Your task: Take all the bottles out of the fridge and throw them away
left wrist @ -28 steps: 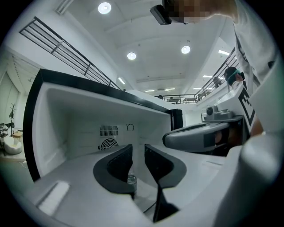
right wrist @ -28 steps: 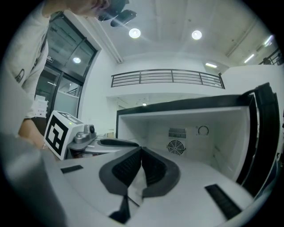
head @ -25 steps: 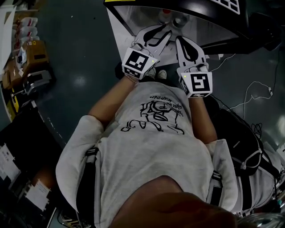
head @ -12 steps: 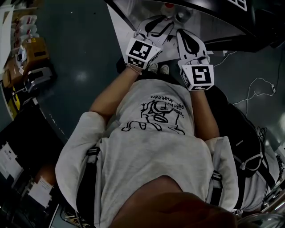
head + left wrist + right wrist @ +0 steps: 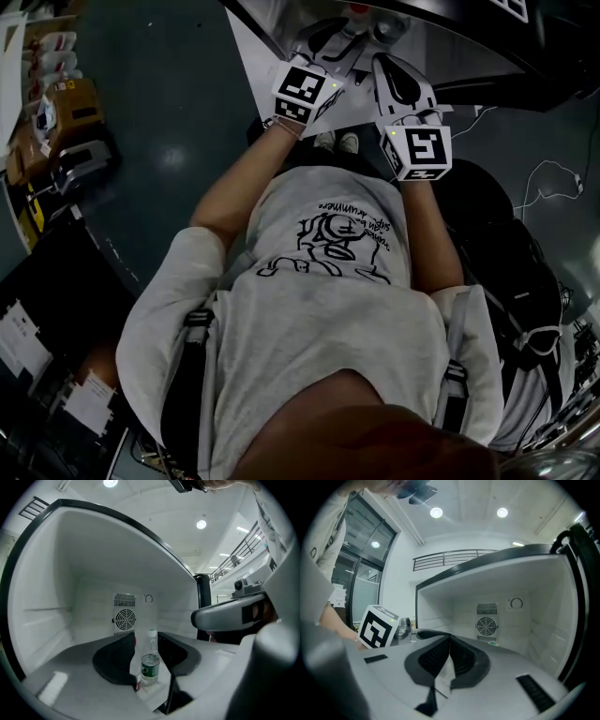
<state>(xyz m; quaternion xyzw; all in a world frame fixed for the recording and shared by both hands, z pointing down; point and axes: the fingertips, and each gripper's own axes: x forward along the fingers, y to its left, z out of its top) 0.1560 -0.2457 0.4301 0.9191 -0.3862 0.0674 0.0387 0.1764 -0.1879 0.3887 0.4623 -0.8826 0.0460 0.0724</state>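
Observation:
A clear bottle (image 5: 150,663) with a green label and white cap stands on the floor of the white fridge (image 5: 61,597). It sits between the pads of my left gripper (image 5: 146,639), whose jaws are opening and do not press on it. A red-capped thing (image 5: 136,641) peeks out behind the left pad. In the head view two caps, one red (image 5: 359,9) and one pale (image 5: 383,30), show just beyond my left gripper (image 5: 333,39). My right gripper (image 5: 450,638) is shut with nothing in it, at the fridge mouth beside the left one (image 5: 382,60).
The fridge's back wall carries a round fan grille (image 5: 487,626) and a dial (image 5: 516,603). Boxes and clutter (image 5: 66,103) line the floor at the left. White cables (image 5: 553,178) and a black bag (image 5: 506,272) lie at the right.
Both grippers have moved forward toward the fridge, the left one farther in. The left jaws stand wider apart than before.

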